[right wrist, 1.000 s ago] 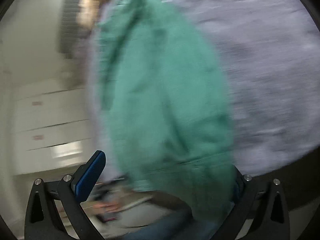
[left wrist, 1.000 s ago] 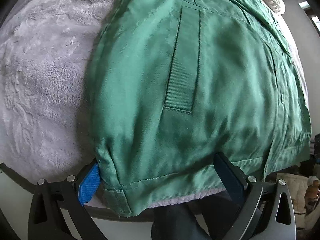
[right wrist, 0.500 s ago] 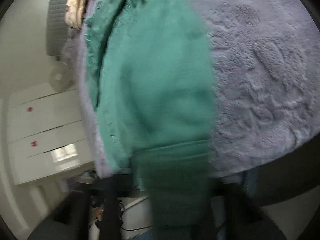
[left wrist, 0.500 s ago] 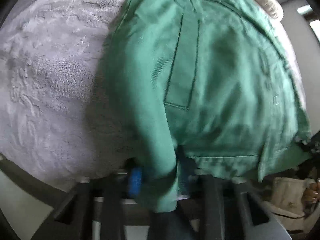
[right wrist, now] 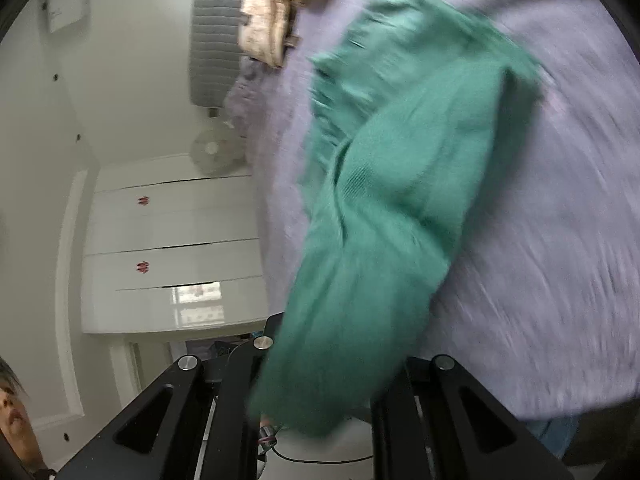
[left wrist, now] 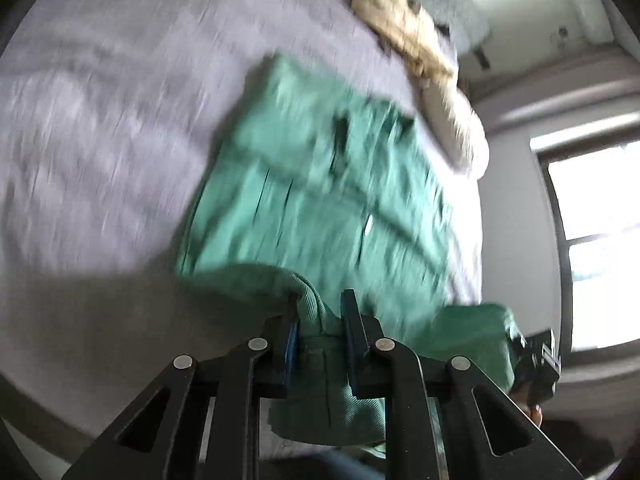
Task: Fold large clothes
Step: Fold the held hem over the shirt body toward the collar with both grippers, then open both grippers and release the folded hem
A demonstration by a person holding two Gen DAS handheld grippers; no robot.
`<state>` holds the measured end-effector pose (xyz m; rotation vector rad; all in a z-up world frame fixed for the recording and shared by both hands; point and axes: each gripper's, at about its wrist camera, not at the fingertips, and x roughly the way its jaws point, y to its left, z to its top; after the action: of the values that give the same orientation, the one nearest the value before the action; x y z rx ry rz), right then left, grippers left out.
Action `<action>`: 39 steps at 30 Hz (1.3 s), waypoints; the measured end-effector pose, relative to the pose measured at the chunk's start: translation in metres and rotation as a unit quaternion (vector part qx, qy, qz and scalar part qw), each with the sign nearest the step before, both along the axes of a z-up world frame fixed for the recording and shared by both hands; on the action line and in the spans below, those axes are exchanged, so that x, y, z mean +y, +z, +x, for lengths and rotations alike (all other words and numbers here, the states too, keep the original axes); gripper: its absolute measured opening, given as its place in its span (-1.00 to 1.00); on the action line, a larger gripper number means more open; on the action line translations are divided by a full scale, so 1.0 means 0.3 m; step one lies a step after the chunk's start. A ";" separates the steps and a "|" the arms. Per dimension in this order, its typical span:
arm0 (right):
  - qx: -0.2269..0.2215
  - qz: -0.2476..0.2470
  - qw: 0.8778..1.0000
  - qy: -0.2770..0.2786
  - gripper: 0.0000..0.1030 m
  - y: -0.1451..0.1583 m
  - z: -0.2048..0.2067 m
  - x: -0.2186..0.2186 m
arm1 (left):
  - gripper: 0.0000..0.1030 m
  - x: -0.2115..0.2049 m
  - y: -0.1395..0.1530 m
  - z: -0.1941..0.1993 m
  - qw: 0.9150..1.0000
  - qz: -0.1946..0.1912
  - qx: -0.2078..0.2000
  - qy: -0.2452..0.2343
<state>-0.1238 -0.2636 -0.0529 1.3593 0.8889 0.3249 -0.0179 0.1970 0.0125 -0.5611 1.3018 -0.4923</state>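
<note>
left gripper [left wrist: 318, 322] jaws closing, pinching a fold of the green garment [left wrist: 320, 200] hem at 6 o'clock; right gripper [right wrist: 320, 364] jaws closing on the other corner, fingertips hidden under cloth; garment stretches toward 12 o'clock over the grey blanket [left wrist: 100, 140]; both views motion-blurred.

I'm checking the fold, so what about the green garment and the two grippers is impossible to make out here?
- Right gripper, right wrist view: its fingertips and the gripped edge are covered by the draped green garment.
- Garment seams and buttons, both views: smeared by motion blur.
- Left gripper, left wrist view: its jaws are closing on a hem corner; the cloth below hangs past the frame bottom.
- Cream bundle on the bed: too blurred to identify.
</note>
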 end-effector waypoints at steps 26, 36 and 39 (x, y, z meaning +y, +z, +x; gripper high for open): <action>0.111 -0.081 0.989 -0.050 0.57 -0.270 0.939 -0.378 | -0.34 -0.380 -0.273 0.870 0.982 0.189 -0.010 -0.015; 0.143 -0.340 0.929 0.017 0.61 -0.124 0.943 -0.431 | 0.90 -0.353 -0.191 0.882 0.960 0.269 -0.079 -0.009; 0.160 -0.368 0.915 0.032 0.50 -0.181 0.991 -0.418 | 0.89 -0.376 -0.268 0.897 0.958 0.280 -0.056 -0.009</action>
<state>0.1736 -0.3890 -0.1071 0.6821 1.1755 -0.1918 0.2513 0.0841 -0.0680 -0.0460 1.2652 -0.1494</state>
